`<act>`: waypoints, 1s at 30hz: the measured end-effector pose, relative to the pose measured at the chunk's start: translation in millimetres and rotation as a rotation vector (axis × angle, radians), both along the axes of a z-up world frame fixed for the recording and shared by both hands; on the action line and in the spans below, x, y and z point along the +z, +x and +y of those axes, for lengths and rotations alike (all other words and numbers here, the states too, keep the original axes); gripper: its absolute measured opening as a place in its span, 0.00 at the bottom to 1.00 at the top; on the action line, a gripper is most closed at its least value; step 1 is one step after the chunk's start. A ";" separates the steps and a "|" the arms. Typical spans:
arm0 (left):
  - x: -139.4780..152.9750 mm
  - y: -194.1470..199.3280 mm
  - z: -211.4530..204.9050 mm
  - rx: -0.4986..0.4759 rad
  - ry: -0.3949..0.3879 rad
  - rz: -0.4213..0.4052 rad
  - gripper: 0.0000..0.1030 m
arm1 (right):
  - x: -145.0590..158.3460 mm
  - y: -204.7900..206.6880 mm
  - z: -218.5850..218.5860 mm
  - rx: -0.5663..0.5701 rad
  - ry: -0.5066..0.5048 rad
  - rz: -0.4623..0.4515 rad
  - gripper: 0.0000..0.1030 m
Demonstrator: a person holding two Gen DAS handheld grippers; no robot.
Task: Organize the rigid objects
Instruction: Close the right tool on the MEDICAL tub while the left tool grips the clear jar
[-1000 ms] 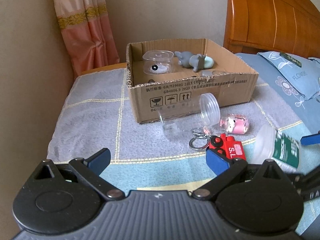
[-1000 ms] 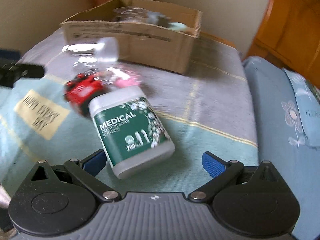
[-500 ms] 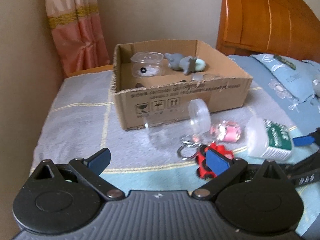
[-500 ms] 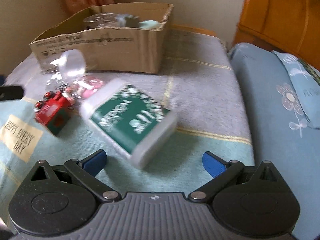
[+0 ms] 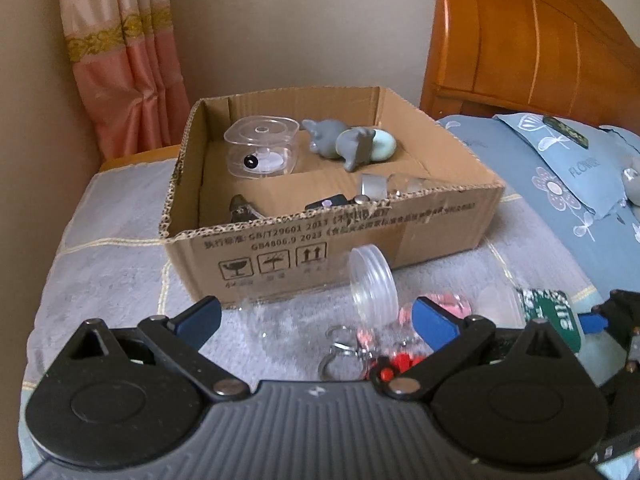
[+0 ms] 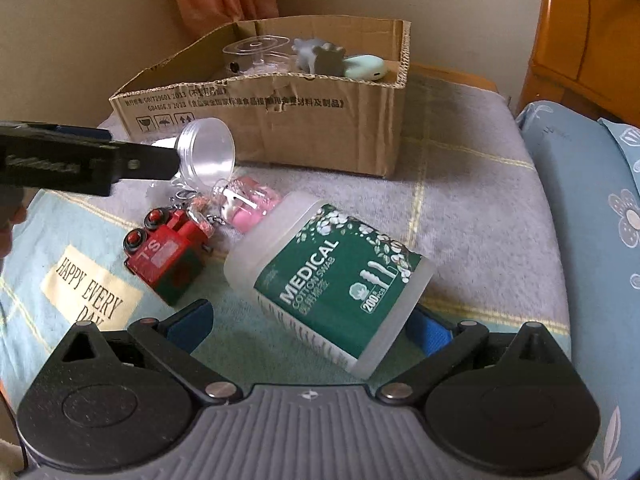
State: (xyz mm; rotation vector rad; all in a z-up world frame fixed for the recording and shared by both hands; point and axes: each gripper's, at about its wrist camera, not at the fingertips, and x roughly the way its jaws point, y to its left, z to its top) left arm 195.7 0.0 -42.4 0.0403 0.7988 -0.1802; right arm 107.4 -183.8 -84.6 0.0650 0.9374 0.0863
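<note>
Two claws work over a bed (image 6: 472,184) covered with a grey and pale blue blanket, with a wooden headboard (image 5: 532,40) and a pink curtain (image 5: 120,60) behind. Largest of the loose things is the cardboard box (image 5: 400,236), open-topped, holding a clear lidded container (image 5: 262,146), a grey figurine (image 5: 340,142) beside a pale green case (image 6: 366,67), and a few small items too dim to name. In front of the box lies the cotton swab tub (image 6: 336,276), on its side, its green label reading MEDICAL. The right claw (image 6: 310,326) is spread wide around the tub's near end, blue fingertips either side, whether touching I cannot tell. The left claw (image 5: 316,316) is also spread wide, empty, hanging above a clear jar (image 6: 208,152) lying on its side. Just beside the jar sit a red toy truck (image 6: 168,252), a pink trinket (image 6: 252,204) and a key ring (image 5: 340,348).
</note>
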 end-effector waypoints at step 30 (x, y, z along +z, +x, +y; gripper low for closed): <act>-25.6 15.5 45.4 0.087 0.060 0.055 0.98 | 2.2 20.7 -7.7 -0.181 -0.056 0.061 1.00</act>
